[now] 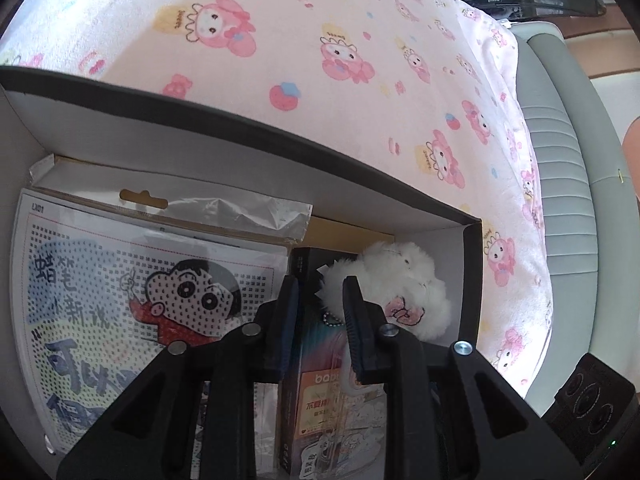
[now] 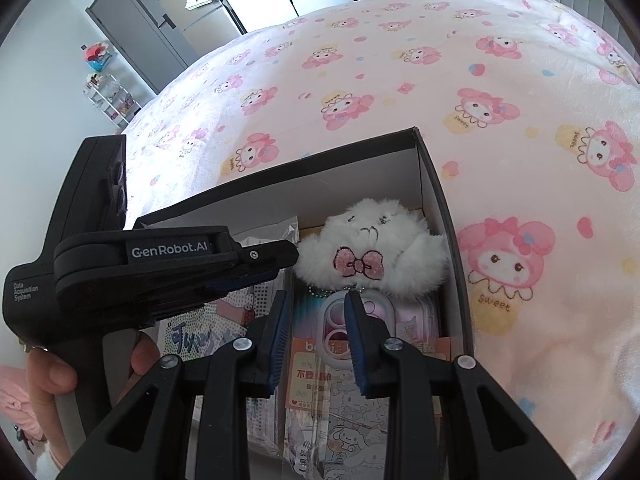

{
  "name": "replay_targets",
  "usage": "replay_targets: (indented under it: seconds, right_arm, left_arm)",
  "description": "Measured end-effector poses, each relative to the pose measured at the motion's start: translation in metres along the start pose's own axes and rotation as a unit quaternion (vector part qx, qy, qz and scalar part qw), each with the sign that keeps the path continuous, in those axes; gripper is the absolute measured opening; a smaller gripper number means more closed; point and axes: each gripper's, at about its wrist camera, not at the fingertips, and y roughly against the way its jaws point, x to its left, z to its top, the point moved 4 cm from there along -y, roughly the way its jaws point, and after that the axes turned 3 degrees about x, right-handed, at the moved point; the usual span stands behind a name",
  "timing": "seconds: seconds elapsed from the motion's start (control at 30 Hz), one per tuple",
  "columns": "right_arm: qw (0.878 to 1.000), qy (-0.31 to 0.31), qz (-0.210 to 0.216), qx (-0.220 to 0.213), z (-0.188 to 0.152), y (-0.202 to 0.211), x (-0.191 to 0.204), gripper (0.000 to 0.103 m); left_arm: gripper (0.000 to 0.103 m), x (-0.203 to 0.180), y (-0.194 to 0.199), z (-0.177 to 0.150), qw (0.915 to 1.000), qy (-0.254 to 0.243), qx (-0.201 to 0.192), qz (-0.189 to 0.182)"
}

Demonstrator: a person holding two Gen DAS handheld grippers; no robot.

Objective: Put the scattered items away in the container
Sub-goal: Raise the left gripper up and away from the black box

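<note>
A black cardboard box (image 1: 470, 264) with a white inside lies on the bed; it also shows in the right wrist view (image 2: 432, 184). In it lie a cartoon bead-art sheet (image 1: 132, 300), a clear plastic bag (image 1: 224, 208), a colourful boxed toy pack (image 1: 320, 384) and a white fluffy plush keychain (image 1: 404, 280) with a pink bow (image 2: 358, 262). My left gripper (image 1: 320, 292) is open above the pack, empty. My right gripper (image 2: 316, 304) is open above the pack (image 2: 340, 392), just short of the plush (image 2: 372, 240), empty. The left gripper's body (image 2: 160, 264) reaches in from the left.
The box rests on a pink cartoon-print blanket (image 2: 400, 80) over the bed. A grey padded headboard (image 1: 560, 160) lies to the right in the left wrist view. A door (image 2: 132, 28) and a shelf (image 2: 108, 96) stand far off.
</note>
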Motion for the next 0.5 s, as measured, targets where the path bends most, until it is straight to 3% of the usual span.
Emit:
replay_targets:
  seconds: [0.13, 0.27, 0.37, 0.4, 0.47, 0.5]
  right_arm:
    - [0.999, 0.014, -0.034, -0.018, 0.001, 0.008, 0.003, 0.025]
    - [0.998, 0.018, -0.046, -0.025, 0.002, 0.017, 0.008, 0.026]
    - [0.997, 0.037, -0.066, -0.029, 0.003, 0.026, 0.019, 0.029]
    - [0.996, 0.042, -0.072, -0.032, 0.003, 0.03, 0.023, 0.034]
    - [0.995, 0.049, -0.076, -0.038, 0.002, 0.041, 0.034, 0.045]
    - [0.995, 0.052, -0.076, -0.041, 0.002, 0.047, 0.04, 0.055]
  left_arm:
    - [0.021, 0.0, 0.018, 0.004, 0.9992, -0.021, -0.027, 0.02]
    - [0.026, 0.001, 0.046, 0.003, 0.9944, -0.05, -0.066, 0.065]
    - [0.047, 0.004, 0.073, 0.002, 0.9864, -0.076, -0.105, 0.1]
    - [0.055, 0.005, 0.085, 0.0, 0.9834, -0.083, -0.12, 0.108]
    - [0.06, 0.008, 0.106, -0.001, 0.9772, -0.096, -0.145, 0.121]
    - [0.064, 0.009, 0.117, -0.003, 0.9735, -0.102, -0.158, 0.13]
